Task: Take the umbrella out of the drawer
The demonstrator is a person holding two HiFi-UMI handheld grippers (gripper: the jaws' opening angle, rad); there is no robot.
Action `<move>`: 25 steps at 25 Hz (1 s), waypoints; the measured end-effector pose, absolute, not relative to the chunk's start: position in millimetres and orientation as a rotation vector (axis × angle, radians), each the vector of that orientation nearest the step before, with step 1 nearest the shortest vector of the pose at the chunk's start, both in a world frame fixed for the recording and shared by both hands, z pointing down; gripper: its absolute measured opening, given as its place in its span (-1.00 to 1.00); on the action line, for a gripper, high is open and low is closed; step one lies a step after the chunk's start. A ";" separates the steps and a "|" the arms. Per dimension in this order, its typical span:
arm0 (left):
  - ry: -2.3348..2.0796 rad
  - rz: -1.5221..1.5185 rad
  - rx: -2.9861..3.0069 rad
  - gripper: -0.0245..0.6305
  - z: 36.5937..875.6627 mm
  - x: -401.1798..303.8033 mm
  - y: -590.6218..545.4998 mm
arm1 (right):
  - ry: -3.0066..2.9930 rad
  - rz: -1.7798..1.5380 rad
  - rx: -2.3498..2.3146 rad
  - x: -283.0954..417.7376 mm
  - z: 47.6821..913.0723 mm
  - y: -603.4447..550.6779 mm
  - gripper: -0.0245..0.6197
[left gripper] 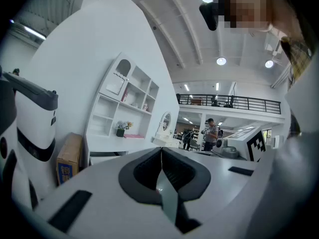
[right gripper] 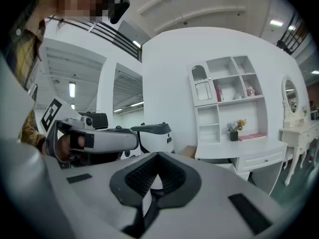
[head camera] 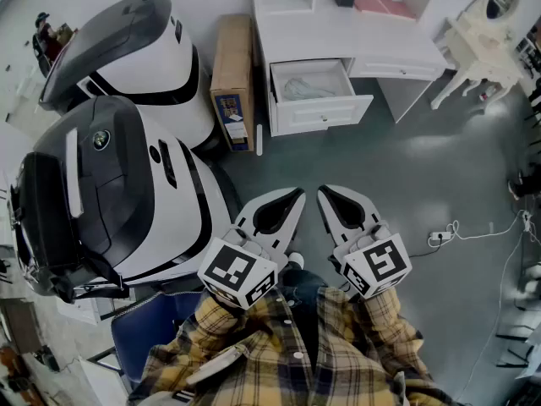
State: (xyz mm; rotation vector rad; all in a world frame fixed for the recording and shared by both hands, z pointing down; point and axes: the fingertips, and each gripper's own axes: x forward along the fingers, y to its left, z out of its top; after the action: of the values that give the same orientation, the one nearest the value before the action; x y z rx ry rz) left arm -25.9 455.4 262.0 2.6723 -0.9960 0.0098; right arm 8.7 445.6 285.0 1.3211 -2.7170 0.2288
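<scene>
A person in a plaid shirt is holding the left gripper and right gripper side by side over the grey floor, each with its jaws pressed together on nothing. Well ahead, the pale folded umbrella is lying in the open drawer at the white desk's front left corner, near a cardboard box.

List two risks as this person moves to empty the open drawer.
The left gripper and right gripper are shut and far from the drawer; unless opened, they may just shove the pale bundle inside. The floor cable lies to the right of the path, a possible trip.
</scene>
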 end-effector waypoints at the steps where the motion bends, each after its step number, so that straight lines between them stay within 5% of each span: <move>1: -0.997 0.011 2.674 -0.85 261.8 -25.3 455.7 | -2.718 0.226 1.325 9.0 284.5 445.2 -0.87; 25: -1.025 0.029 2.684 -0.85 274.5 -3.7 429.1 | -2.774 0.256 1.318 23.5 293.9 420.4 -0.87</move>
State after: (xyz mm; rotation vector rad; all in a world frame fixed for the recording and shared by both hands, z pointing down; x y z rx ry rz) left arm -3.7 429.1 274.5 2.6836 -1.0246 0.0293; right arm 23.5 420.4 293.9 1.3175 -2.7736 0.2562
